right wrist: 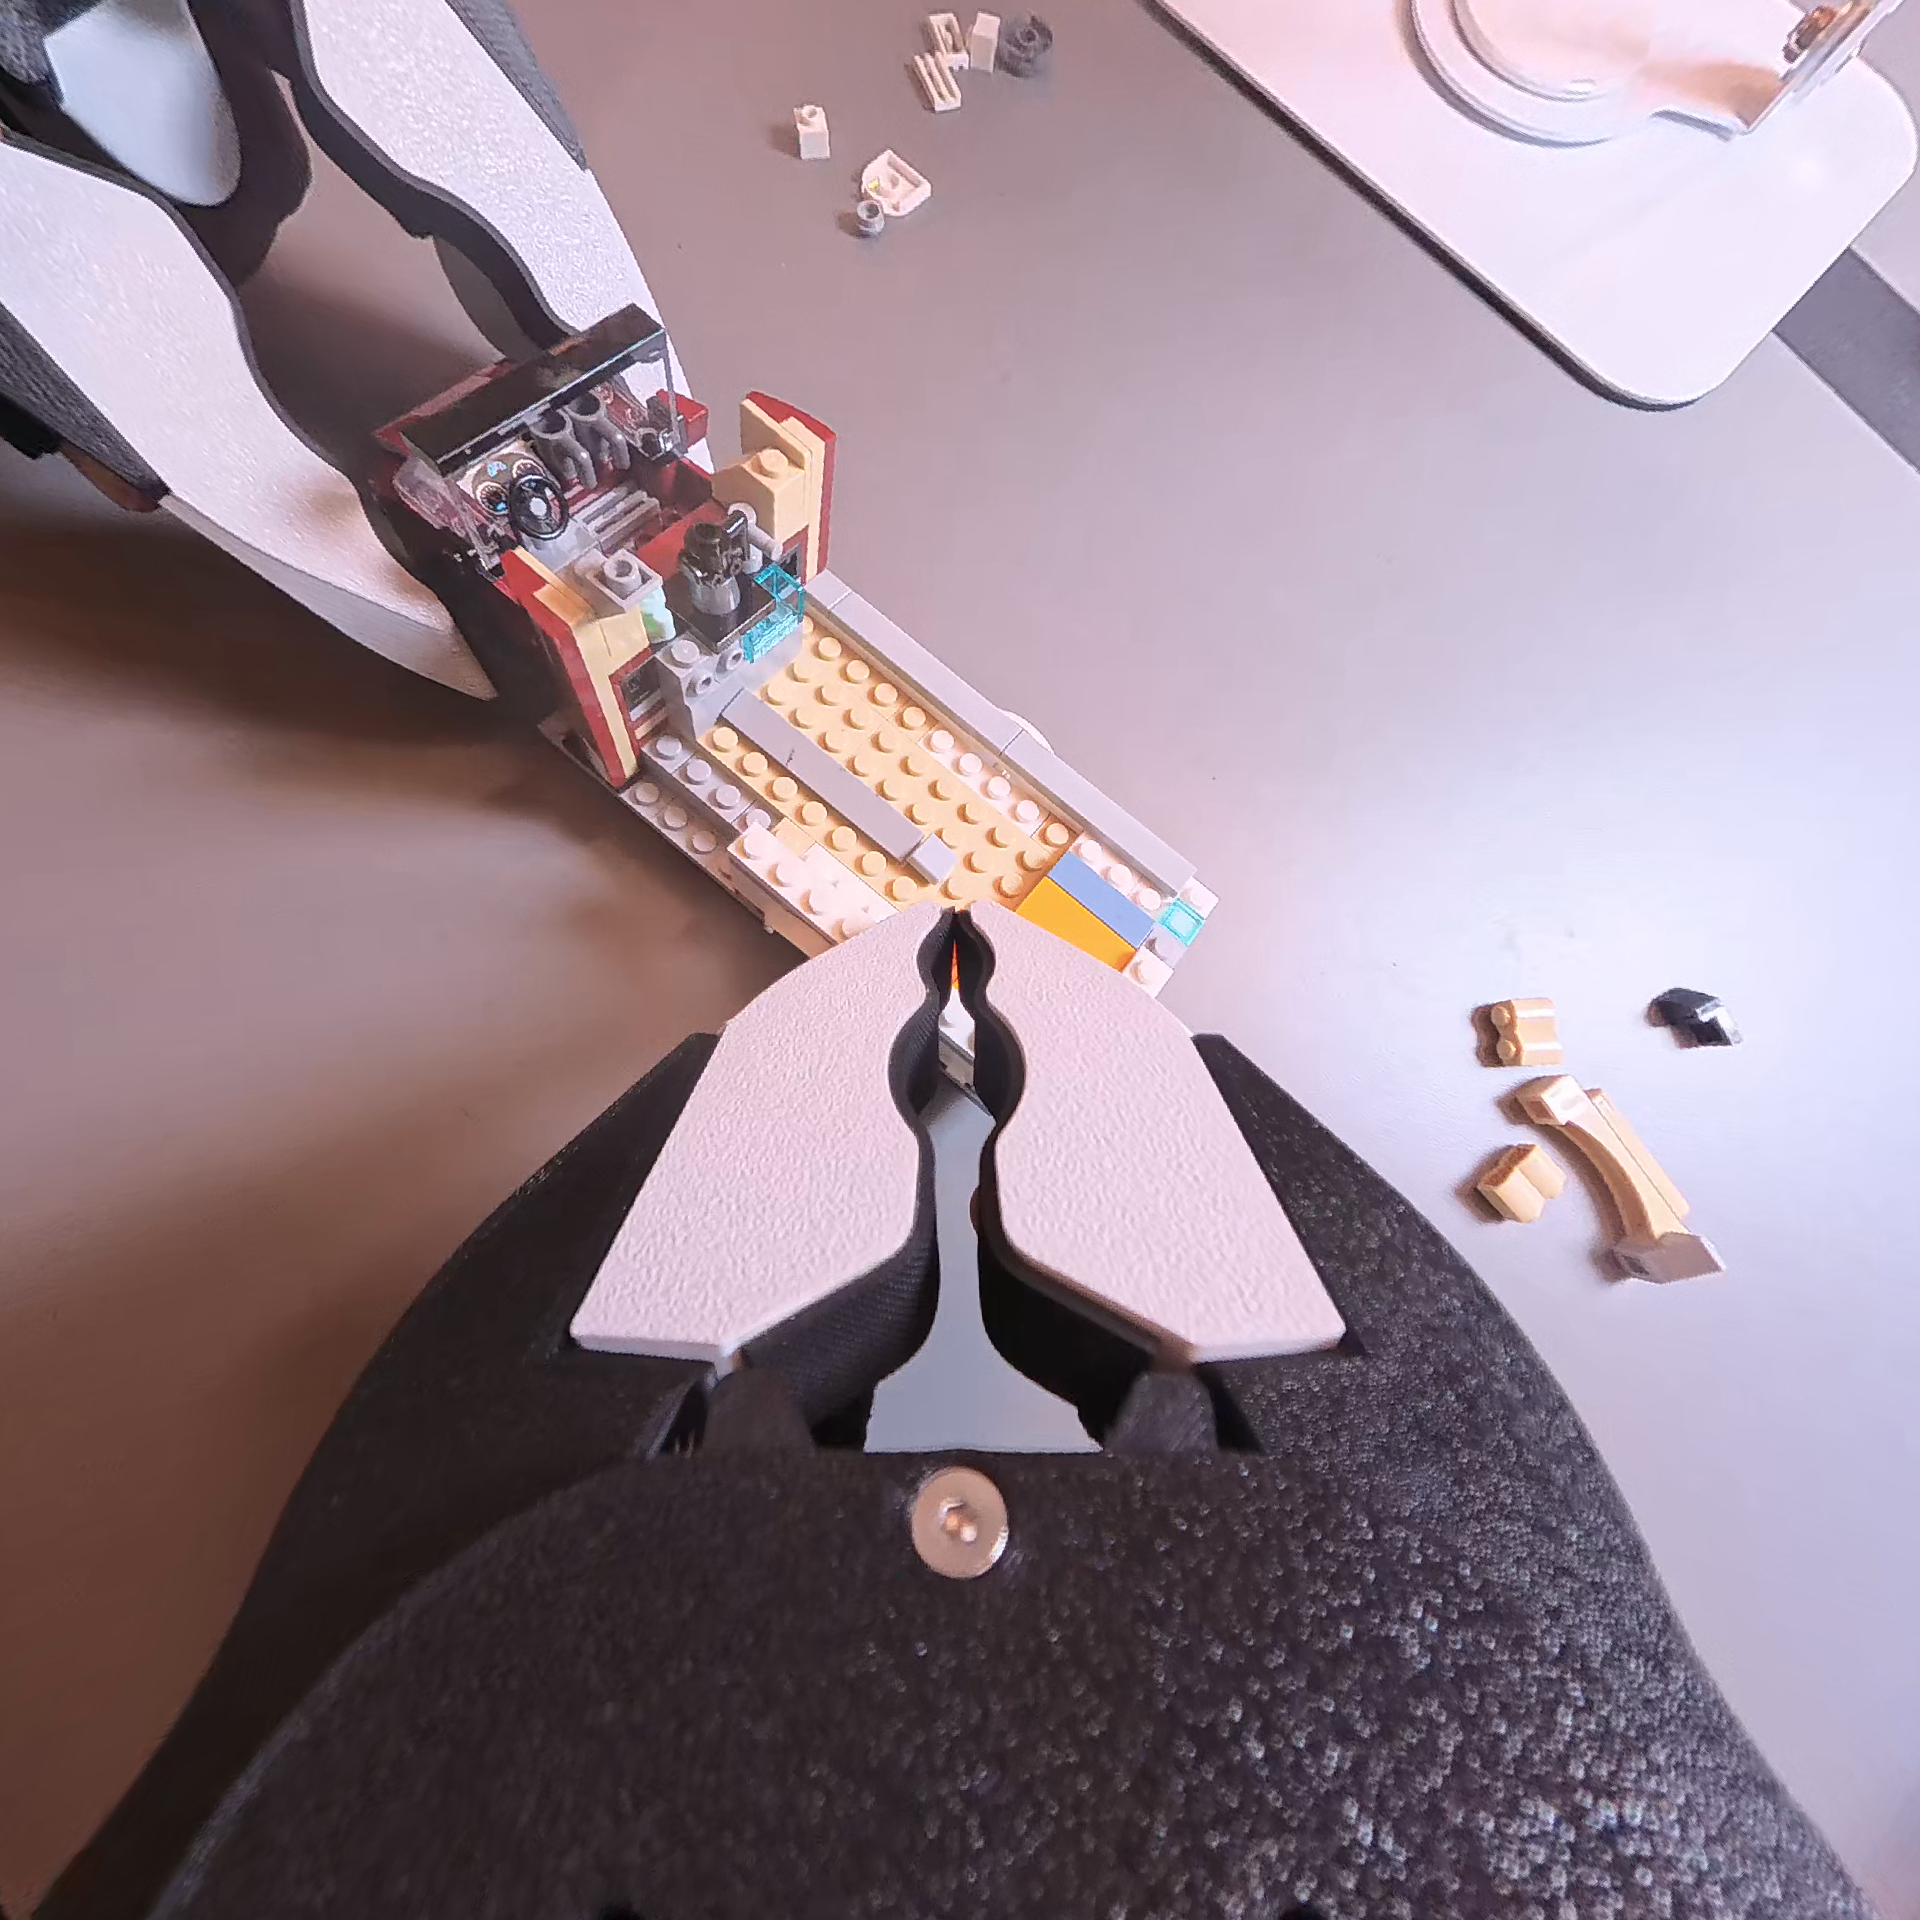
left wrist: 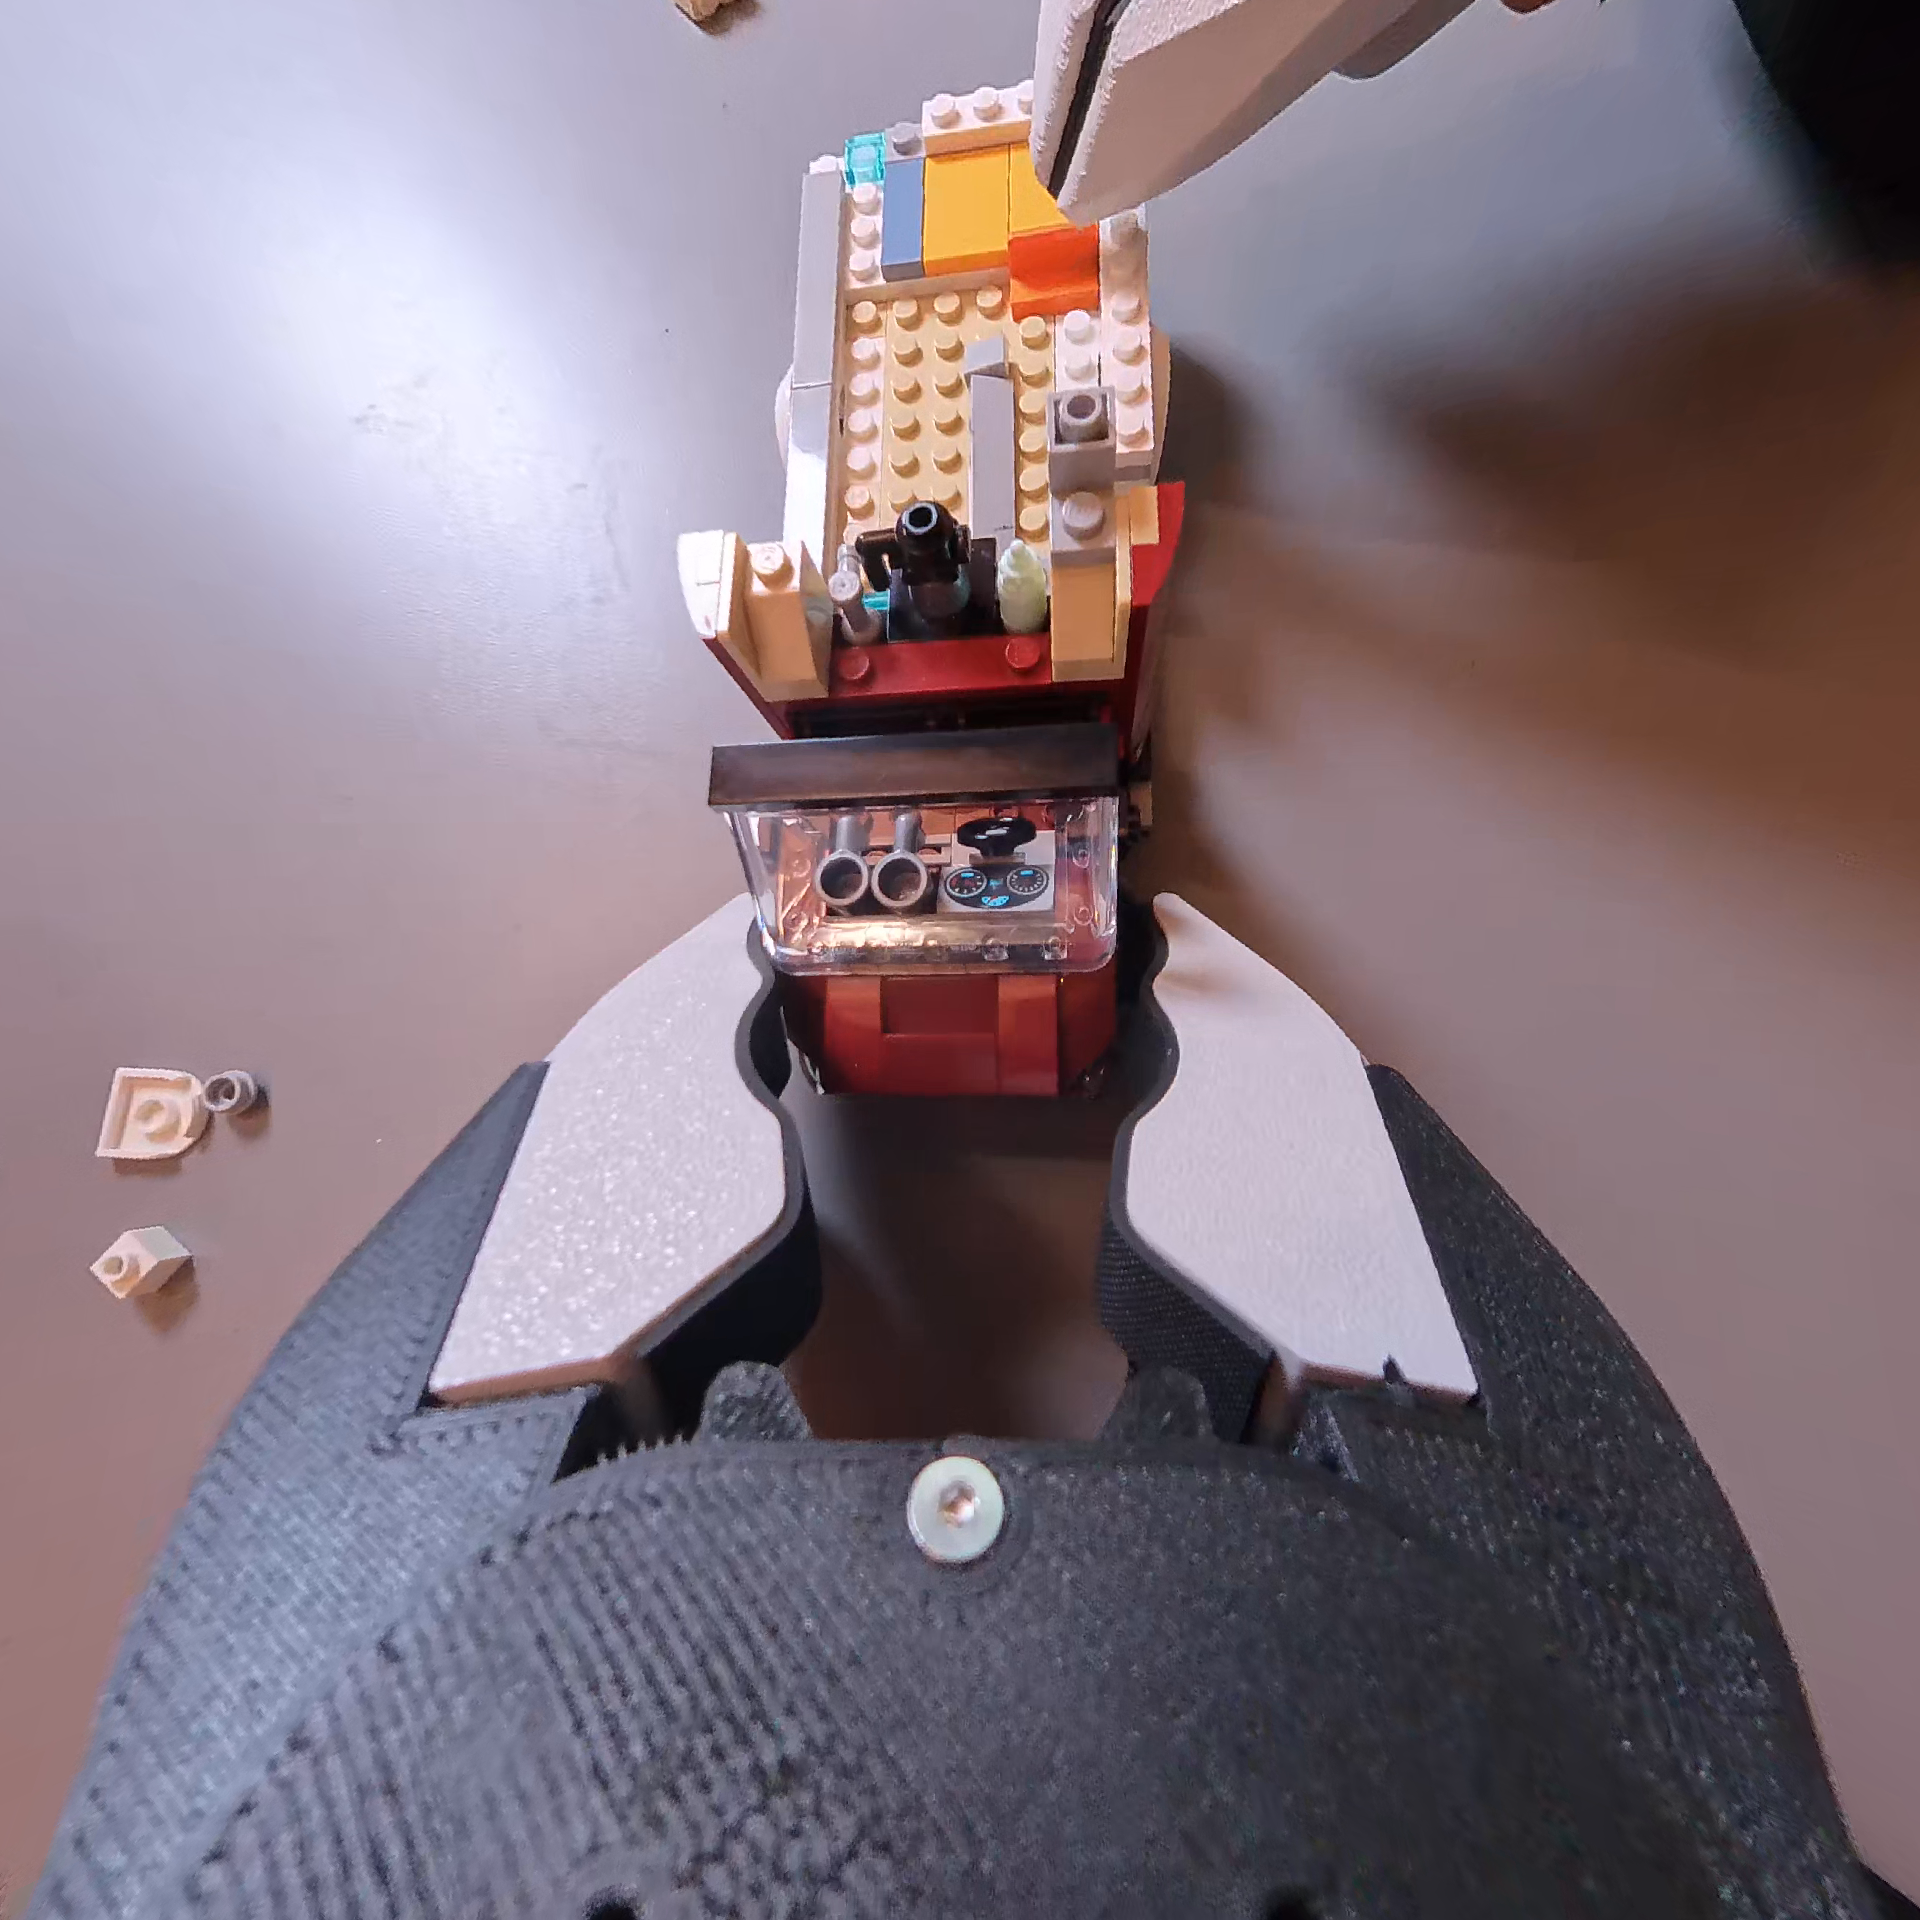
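While clamped by the left gripper (left wrist: 948,997) — brick-built vehicle (left wrist: 966,540)

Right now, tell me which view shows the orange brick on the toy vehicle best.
The left wrist view: the orange brick lies open at the model's far end, under the right gripper. In the right wrist view only an orange sliver shows between the closed fingers.

A partly built brick vehicle (left wrist: 940,582), dark red at the cab with a clear windscreen (left wrist: 930,883) and a tan studded bed, is seen lying flat on the grey table (left wrist: 416,520).
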A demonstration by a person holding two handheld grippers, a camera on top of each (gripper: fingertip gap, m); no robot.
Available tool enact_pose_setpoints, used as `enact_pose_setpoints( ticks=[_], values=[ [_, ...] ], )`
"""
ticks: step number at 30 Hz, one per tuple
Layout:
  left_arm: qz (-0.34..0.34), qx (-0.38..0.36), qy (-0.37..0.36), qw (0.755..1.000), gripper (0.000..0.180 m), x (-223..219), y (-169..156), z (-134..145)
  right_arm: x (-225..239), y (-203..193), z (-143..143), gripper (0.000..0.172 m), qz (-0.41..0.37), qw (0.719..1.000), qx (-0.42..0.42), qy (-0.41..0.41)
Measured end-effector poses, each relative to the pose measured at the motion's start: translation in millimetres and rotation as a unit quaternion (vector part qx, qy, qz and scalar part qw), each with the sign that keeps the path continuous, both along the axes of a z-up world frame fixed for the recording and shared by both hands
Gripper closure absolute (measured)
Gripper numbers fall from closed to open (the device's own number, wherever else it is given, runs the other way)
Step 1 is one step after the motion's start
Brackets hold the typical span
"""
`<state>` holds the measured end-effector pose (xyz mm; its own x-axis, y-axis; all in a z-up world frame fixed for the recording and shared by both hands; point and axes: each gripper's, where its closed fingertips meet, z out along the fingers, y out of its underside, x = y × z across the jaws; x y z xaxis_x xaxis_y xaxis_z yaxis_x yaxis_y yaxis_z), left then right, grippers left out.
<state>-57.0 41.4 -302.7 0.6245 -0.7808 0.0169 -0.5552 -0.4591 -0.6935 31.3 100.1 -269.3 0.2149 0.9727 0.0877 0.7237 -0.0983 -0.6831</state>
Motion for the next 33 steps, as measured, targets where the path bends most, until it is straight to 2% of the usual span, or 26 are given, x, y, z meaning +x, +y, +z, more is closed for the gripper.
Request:
enact_pose_setpoints(
  ticks=[19,25,33],
  values=[
    [-0.011,0.019,0.022,1.0,0.116,-3.2,0.7,-0.3,-8.2,-11.4,-2.7,0.162,0.059,0.998,-0.005,0.012],
    [-0.021,0.04,0.05,0.998,0.116,-5.7,1.2,-0.5,-8.0,-12.1,-2.1,0.156,0.078,0.997,0.0,0.009],
    [-0.032,0.062,0.073,0.995,0.116,-7.1,1.1,3.5,-0.2,-8.3,-2.2,0.155,0.17,0.984,0.046,-0.032]
  ],
)
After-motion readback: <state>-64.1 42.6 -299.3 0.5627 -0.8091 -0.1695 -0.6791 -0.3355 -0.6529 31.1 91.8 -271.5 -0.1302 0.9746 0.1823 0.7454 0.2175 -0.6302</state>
